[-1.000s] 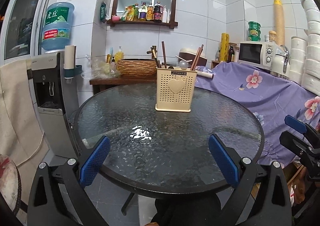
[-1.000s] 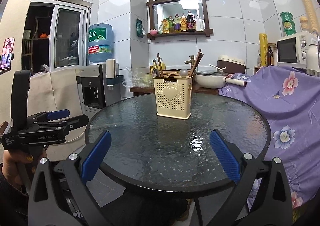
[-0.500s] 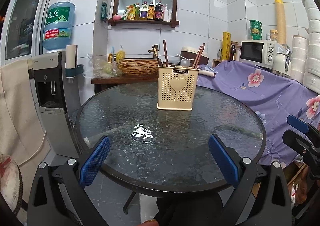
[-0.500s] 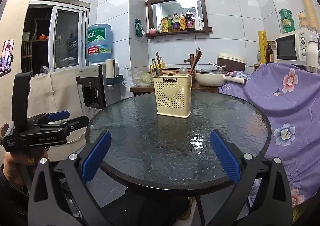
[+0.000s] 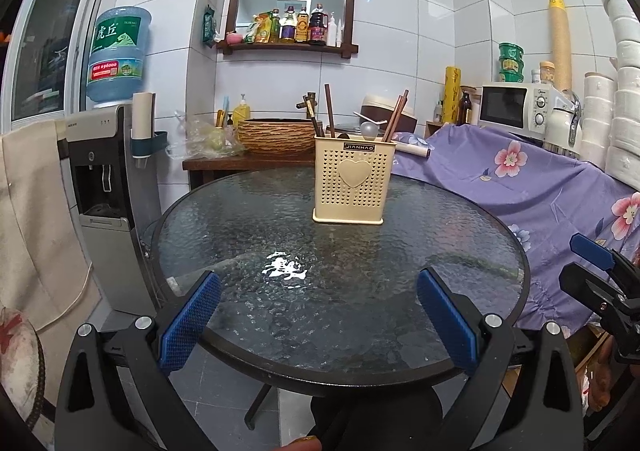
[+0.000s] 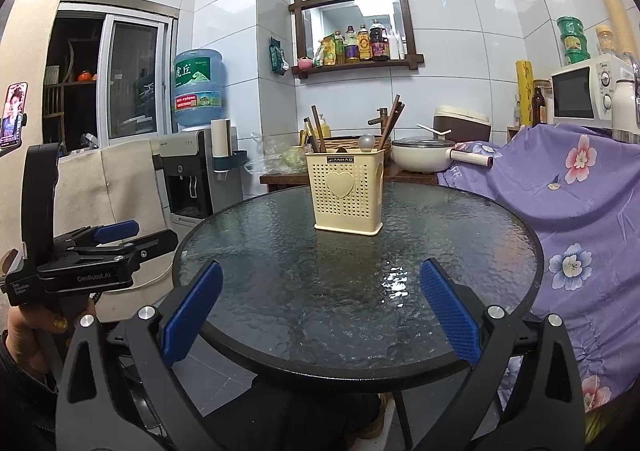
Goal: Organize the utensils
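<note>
A cream perforated utensil holder [image 5: 351, 183] with a heart on its front stands upright at the far side of a round glass table [image 5: 240, 235]. It holds brown chopsticks [image 5: 330, 111] and a spoon [image 5: 369, 129]. It also shows in the right wrist view [image 6: 346, 191], with the chopsticks [image 6: 390, 123]. My left gripper [image 5: 320, 323] is open and empty at the table's near edge. My right gripper [image 6: 320, 311] is open and empty at the near edge too. Each gripper shows at the side of the other's view.
A water dispenser [image 5: 102, 167] stands left of the table. Purple floral cloth [image 5: 540, 187] covers furniture at the right, with a microwave [image 5: 516, 105] on it. A wooden side table with a woven basket [image 5: 276, 135] and a pot [image 6: 420, 155] is behind.
Both grippers have drawn back and lowered a little, so the holder sits lower and slightly smaller in view. Nothing on the table has moved.
</note>
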Demonstrator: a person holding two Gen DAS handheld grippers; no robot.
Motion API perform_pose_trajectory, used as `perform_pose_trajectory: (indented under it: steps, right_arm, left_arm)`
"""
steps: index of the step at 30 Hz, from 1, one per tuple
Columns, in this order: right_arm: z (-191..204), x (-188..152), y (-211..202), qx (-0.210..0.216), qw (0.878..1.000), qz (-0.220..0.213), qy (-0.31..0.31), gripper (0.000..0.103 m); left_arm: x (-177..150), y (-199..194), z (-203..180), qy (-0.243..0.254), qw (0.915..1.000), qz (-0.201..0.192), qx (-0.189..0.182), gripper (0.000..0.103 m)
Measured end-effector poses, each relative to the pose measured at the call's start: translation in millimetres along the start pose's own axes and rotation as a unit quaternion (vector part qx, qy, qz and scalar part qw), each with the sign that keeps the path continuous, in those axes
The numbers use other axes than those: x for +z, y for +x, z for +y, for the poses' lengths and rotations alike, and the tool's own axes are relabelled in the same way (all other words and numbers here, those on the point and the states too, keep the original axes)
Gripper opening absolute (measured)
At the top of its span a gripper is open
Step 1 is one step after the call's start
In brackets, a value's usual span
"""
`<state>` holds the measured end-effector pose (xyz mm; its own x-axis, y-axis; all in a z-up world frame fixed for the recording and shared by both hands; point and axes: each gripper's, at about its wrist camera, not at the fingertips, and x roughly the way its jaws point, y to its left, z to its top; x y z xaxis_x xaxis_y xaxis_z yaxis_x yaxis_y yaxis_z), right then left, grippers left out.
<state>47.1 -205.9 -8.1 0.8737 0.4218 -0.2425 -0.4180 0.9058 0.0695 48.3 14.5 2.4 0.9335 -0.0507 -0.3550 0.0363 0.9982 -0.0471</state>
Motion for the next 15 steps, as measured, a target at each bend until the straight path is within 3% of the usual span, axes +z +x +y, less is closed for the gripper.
perform_pose_trajectory:
  steps: [15]
  right_arm:
    - [1.0,-1.3,3.1,0.004,1.000,0.006,0.004,0.097]
  left_arm:
    - [0.7,3.0,-7.1,0.008,0.9999,0.008,0.003,0.097]
